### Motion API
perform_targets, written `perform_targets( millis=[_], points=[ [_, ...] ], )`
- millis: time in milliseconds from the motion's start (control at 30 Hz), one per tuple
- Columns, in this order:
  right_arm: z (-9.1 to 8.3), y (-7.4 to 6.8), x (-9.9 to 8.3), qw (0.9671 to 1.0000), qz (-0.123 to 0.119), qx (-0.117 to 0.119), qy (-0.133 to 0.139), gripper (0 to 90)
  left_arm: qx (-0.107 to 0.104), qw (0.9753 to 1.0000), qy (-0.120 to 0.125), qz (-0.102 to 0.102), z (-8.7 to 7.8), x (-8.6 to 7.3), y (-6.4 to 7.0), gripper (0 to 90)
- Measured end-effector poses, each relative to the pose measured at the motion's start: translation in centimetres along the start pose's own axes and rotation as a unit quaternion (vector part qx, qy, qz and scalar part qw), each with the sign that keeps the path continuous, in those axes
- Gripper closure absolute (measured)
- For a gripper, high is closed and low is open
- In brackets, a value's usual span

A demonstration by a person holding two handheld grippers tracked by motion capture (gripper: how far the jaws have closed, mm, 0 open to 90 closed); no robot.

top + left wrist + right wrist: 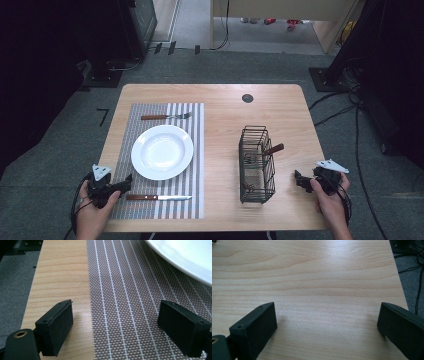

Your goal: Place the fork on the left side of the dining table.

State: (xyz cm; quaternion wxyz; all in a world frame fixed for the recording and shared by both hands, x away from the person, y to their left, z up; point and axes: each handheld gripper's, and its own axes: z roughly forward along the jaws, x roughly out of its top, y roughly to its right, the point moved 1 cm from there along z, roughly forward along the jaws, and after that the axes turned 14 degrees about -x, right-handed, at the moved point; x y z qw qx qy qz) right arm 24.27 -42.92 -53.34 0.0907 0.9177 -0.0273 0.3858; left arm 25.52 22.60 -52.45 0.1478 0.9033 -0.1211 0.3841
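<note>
we've got left gripper (pixel 111 186) jaws spread, empty, by placemat (pixel 150 112) corner | right gripper (pixel 306 181) also wide, empty | knife (pixel 159 197) lies just beside left, below plate (pixel 162 151) | let's pinch the wooden handle square, low

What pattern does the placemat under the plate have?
Grey weave with thin white stripes on the placemat; clearest in the left gripper view.

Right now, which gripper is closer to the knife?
Left. The left gripper sits at the placemat's near left corner, right beside the knife handle. The right gripper is across the table, past the wire basket.
</note>
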Motion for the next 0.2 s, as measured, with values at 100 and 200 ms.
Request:
perform_targets(
  millis=[100, 200],
  points=[
    [0.00, 0.00, 0.00, 1.0000, 0.000, 0.000, 0.000, 2.4, 0.001, 1.0000, 0.000, -0.001, 0.01, 0.00, -0.01, 12.9],
    [0.00, 0.00, 0.00, 1.0000, 0.000, 0.000, 0.000, 2.4, 0.001, 1.0000, -0.001, -0.001, 0.01, 0.01, -0.02, 12.9]
  ],
)
